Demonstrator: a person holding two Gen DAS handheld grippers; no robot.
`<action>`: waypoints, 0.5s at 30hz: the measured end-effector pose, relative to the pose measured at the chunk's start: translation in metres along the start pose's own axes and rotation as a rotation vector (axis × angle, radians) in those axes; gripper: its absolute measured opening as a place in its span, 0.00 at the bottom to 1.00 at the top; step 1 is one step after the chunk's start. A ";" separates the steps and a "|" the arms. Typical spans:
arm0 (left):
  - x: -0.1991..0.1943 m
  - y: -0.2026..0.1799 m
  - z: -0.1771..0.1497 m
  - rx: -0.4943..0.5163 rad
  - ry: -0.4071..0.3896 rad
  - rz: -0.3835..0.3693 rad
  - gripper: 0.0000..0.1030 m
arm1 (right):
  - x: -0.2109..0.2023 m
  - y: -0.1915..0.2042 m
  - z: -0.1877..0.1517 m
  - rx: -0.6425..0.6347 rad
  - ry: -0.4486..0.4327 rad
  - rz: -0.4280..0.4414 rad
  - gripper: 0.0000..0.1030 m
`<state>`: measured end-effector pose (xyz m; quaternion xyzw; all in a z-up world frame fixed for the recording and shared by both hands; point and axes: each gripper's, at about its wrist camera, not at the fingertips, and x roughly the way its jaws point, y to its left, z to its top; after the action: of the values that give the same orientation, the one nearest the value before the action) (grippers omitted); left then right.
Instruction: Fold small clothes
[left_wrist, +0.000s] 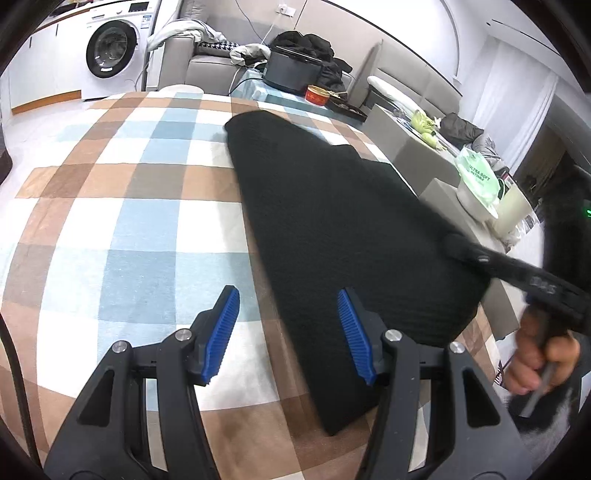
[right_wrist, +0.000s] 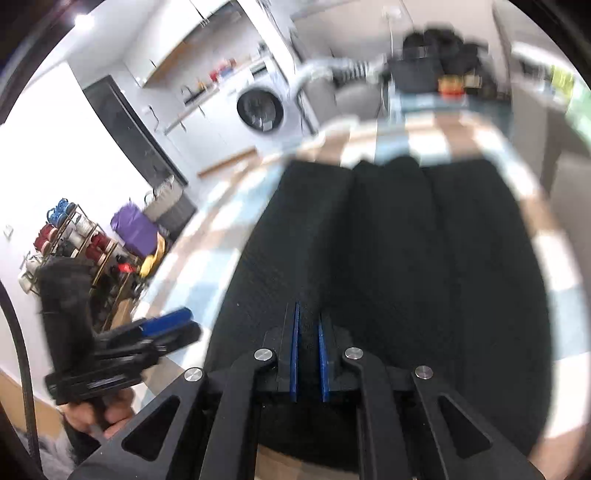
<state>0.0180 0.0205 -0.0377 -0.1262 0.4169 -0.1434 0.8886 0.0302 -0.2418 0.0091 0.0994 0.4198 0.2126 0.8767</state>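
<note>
A black knit garment (left_wrist: 332, 236) lies on a checked blue, brown and white cloth (left_wrist: 110, 221). My left gripper (left_wrist: 288, 332) is open and empty, hovering over the garment's near left edge. My right gripper (right_wrist: 308, 332) is shut on the near edge of the black garment (right_wrist: 399, 266), with cloth pinched between the blue pads (right_wrist: 294, 350). In the left wrist view the right gripper (left_wrist: 458, 247) reaches in from the right onto the garment's right edge. The left gripper also shows at the left of the right wrist view (right_wrist: 166, 328). The right wrist view is motion-blurred.
A washing machine (left_wrist: 114, 51) stands behind the table on the left. A grey sofa (left_wrist: 207, 55) with clothes and a black box (left_wrist: 291, 72) stand at the back. A low grey table (left_wrist: 443, 166) with a green bag (left_wrist: 476, 181) is on the right.
</note>
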 end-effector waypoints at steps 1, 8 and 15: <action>0.000 0.001 -0.001 0.000 -0.001 0.002 0.51 | -0.002 -0.002 -0.003 -0.001 0.008 -0.028 0.08; 0.018 -0.006 -0.005 0.022 0.053 0.011 0.51 | 0.029 -0.036 -0.028 0.083 0.143 -0.152 0.18; 0.047 -0.027 -0.008 0.073 0.097 0.039 0.53 | 0.018 -0.069 -0.016 0.152 0.099 -0.100 0.48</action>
<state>0.0364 -0.0226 -0.0661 -0.0786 0.4563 -0.1471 0.8741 0.0475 -0.2950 -0.0381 0.1342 0.4821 0.1409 0.8542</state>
